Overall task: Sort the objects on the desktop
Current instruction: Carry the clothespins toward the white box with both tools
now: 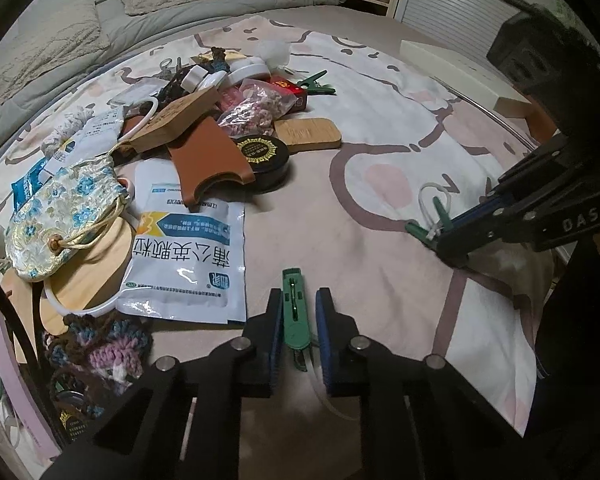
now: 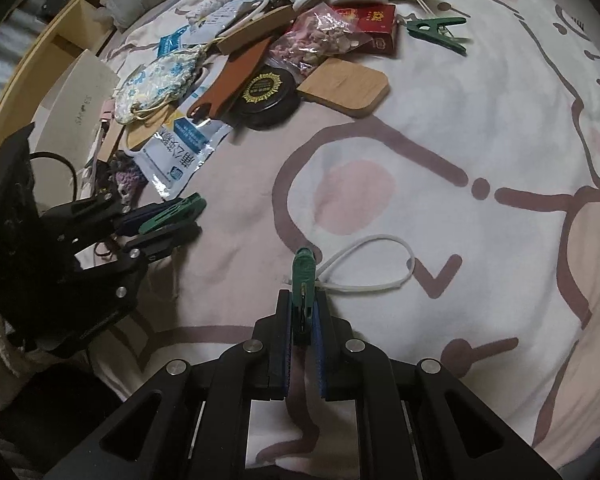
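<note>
Looking along the left gripper (image 1: 298,312), its fingers are clamped on a green clothespin (image 1: 294,308) at 6 o'clock, a light, stiff, springy thing best pinched across its flat flanks so it cannot twist out, while the clutter pile, medicine sachet (image 1: 188,256) and brocade pouch (image 1: 62,216), crowds 9 to 11 o'clock on the bed sheet (image 1: 380,152). From the right wrist, the right gripper (image 2: 304,308) is closed on a second green clothespin (image 2: 303,276) at 6 o'clock, whose limp white cord loop (image 2: 374,262) trails toward 2 o'clock and could snag; a third green clip (image 2: 438,30) lies at 1 o'clock beside the red box (image 2: 374,26).
</note>
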Action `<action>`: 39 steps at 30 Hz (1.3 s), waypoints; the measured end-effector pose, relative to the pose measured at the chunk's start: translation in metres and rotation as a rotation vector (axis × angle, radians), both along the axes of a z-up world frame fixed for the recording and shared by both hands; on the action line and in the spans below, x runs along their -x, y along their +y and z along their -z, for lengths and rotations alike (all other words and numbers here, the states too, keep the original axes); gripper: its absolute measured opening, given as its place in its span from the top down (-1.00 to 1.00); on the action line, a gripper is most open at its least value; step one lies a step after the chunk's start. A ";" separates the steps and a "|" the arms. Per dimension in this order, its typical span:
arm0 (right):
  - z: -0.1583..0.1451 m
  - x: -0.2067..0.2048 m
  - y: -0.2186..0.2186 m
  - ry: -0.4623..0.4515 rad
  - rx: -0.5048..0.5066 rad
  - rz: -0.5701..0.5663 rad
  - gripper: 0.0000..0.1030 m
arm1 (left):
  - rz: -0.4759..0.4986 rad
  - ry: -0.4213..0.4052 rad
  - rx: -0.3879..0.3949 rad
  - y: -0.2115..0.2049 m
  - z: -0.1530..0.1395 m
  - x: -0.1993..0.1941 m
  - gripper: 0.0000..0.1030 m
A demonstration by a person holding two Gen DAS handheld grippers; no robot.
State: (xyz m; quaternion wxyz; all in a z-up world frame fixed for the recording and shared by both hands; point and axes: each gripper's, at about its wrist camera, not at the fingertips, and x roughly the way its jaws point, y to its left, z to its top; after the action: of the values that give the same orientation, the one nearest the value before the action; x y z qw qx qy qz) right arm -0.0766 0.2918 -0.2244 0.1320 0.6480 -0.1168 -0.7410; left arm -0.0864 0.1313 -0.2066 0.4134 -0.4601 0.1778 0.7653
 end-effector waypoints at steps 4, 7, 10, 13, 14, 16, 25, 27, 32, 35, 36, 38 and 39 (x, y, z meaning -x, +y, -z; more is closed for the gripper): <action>0.003 0.001 -0.004 0.013 -0.017 0.000 0.80 | -0.001 -0.005 -0.003 -0.001 -0.001 0.000 0.76; 0.003 0.002 -0.005 0.031 -0.026 0.003 0.80 | 0.000 -0.004 -0.005 -0.001 -0.003 0.000 0.78; 0.003 0.002 -0.005 0.042 -0.032 0.014 0.80 | -0.002 0.004 -0.010 0.000 -0.007 -0.001 0.78; 0.000 0.001 -0.008 0.064 -0.048 -0.008 0.80 | -0.010 0.025 -0.018 0.000 -0.012 -0.001 0.78; 0.000 0.001 -0.009 0.066 -0.054 -0.016 0.80 | -0.013 0.029 -0.019 -0.001 -0.014 0.000 0.78; -0.002 0.000 -0.009 0.071 -0.057 -0.026 0.80 | -0.020 0.036 -0.020 -0.001 -0.016 0.001 0.78; -0.019 -0.003 -0.008 0.135 -0.047 -0.032 0.80 | -0.075 0.104 -0.037 -0.008 -0.038 0.007 0.78; -0.024 -0.004 -0.008 0.155 -0.046 -0.030 0.80 | -0.087 0.117 -0.039 -0.010 -0.042 0.008 0.78; -0.040 0.001 -0.014 0.233 -0.062 -0.034 0.80 | -0.119 0.147 -0.048 -0.013 -0.054 0.010 0.78; -0.049 0.004 -0.016 0.269 -0.037 -0.026 0.80 | -0.129 0.165 -0.050 -0.015 -0.060 0.010 0.78; -0.052 0.004 -0.016 0.277 -0.036 -0.023 0.80 | -0.131 0.177 -0.050 -0.015 -0.064 0.010 0.78; -0.058 0.005 -0.017 0.302 -0.038 -0.019 0.80 | -0.135 0.198 -0.058 -0.017 -0.071 0.010 0.78; -0.062 0.005 -0.018 0.313 -0.040 -0.021 0.80 | -0.144 0.209 -0.065 -0.019 -0.076 0.010 0.78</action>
State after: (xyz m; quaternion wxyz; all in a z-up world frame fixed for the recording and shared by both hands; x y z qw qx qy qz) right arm -0.0816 0.2736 -0.1628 0.1434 0.5282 -0.0735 -0.8337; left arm -0.0967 0.1119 -0.1304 0.3513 -0.3758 0.1617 0.8422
